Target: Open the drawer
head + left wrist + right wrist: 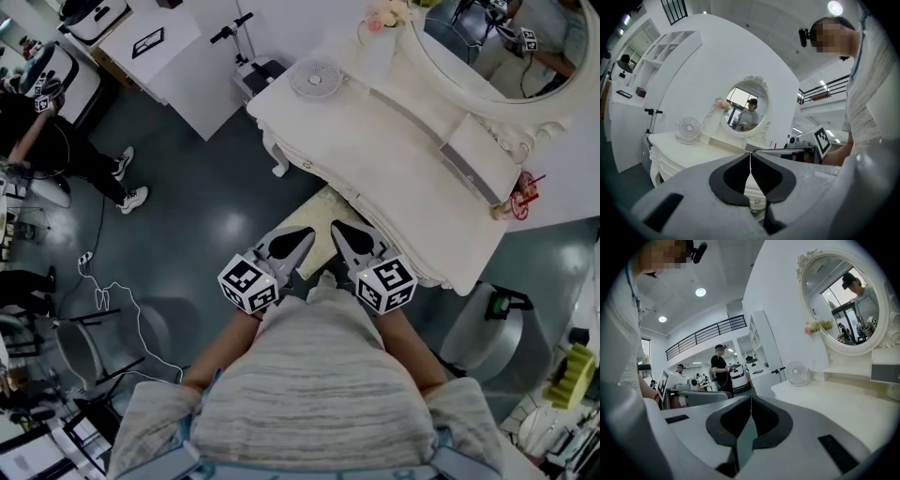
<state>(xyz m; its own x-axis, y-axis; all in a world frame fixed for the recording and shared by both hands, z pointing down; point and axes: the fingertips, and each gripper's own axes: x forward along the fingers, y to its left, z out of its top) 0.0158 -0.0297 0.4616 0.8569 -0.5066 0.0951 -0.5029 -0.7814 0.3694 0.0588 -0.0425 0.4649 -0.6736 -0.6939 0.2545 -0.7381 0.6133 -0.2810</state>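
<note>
Both tongs are held close in front of the person's torso, side by side and apart from each other, each with its marker cube nearest the hand. The left tongs (pixel 295 239) are clenched: in the left gripper view their black pads meet tip to tip along a thin line (pixel 750 161) with nothing gripped between them. The right tongs (pixel 352 234) are likewise clenched and empty, the pads closed together at the tips in the right gripper view (pixel 751 404). Both point toward a white dressing table (pixel 375 159) with a curved, carved front. The drawer (pixel 753 191) is set in that front face just under the table top; the left gripper view shows part of its white front and a small ornate knob directly below the closed left pads, with neither pair of tongs touching it. From the head view the drawer front itself cannot be made out under the overhanging top. A pale cushioned stool (pixel 323 220) stands between the person and the table, beneath the tongs. On the table stand a small round fan (pixel 317 77) at the left end, an oval mirror (pixel 487 37) in a white frame at the back, and a grey box (pixel 478 159) before the mirror. Another person (pixel 56 141) in dark clothes stands on the dark floor (pixel 206 197) well to the left.
</note>
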